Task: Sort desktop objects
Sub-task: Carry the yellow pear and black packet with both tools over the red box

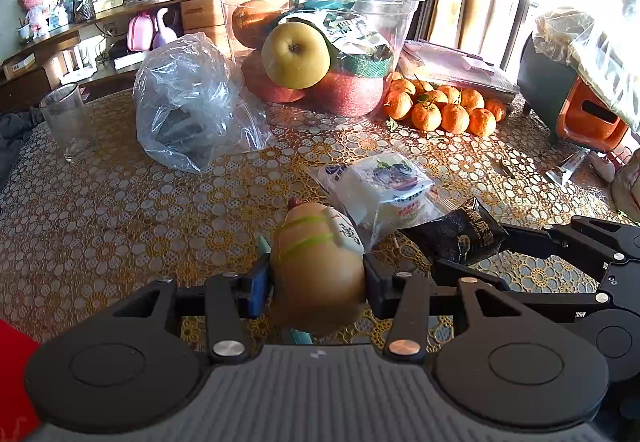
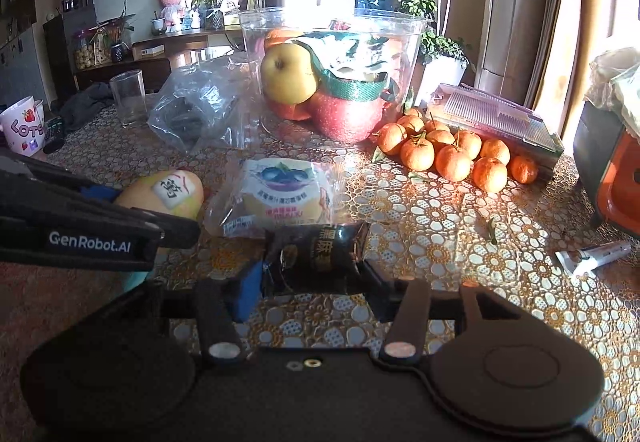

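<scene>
My left gripper (image 1: 316, 278) is shut on a tan mango-shaped toy (image 1: 316, 266) with green stripes and a white label, held low over the table; the toy also shows in the right wrist view (image 2: 164, 194). My right gripper (image 2: 314, 282) is shut on a small black snack packet (image 2: 316, 254), which also shows in the left wrist view (image 1: 460, 234). A white wrapped pastry with a blueberry picture (image 1: 384, 186) (image 2: 280, 190) lies just ahead of both. A clear tub (image 1: 320, 42) (image 2: 332, 74) holding apples and packets stands behind it.
A crumpled clear plastic bag (image 1: 188, 110) and a glass (image 1: 68, 122) stand at the left. Several tangerines (image 1: 444, 106) (image 2: 452, 154) lie right of the tub, by a flat box (image 2: 496, 118). A grey-orange bin (image 1: 580, 102) and a tube (image 2: 592, 256) are far right. A mug (image 2: 24, 126) is far left.
</scene>
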A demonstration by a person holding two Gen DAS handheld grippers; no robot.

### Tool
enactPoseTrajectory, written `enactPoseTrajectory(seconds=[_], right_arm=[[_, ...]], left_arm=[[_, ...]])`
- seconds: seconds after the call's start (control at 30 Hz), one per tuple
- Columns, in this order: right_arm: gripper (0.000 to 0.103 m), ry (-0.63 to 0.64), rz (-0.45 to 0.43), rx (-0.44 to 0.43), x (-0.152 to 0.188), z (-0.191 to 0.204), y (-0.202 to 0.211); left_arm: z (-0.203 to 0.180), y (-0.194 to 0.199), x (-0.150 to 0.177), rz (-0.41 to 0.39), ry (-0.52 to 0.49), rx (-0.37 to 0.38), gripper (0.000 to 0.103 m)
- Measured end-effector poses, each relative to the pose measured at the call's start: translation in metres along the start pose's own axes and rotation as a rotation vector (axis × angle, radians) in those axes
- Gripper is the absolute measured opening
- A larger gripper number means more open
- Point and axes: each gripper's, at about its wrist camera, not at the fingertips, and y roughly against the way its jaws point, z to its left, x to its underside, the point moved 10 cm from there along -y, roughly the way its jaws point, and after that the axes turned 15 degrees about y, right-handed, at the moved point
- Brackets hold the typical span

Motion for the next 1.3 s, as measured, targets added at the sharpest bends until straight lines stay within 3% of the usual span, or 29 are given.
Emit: enactPoseTrajectory(seconds=[0.7, 1.3], right_arm=[[0.053, 0.012, -0.014, -0.020, -0.002, 0.047, 0.101], [0.053, 0.046, -0.042, -0.033, -0.018, 0.113, 0.180]], left_arm=[[0.007, 0.106, 0.043, 0.006, 0.045, 0.042, 0.046], [0.055, 0.212, 0.070, -0.051, 0.096, 0.037, 0.046]])
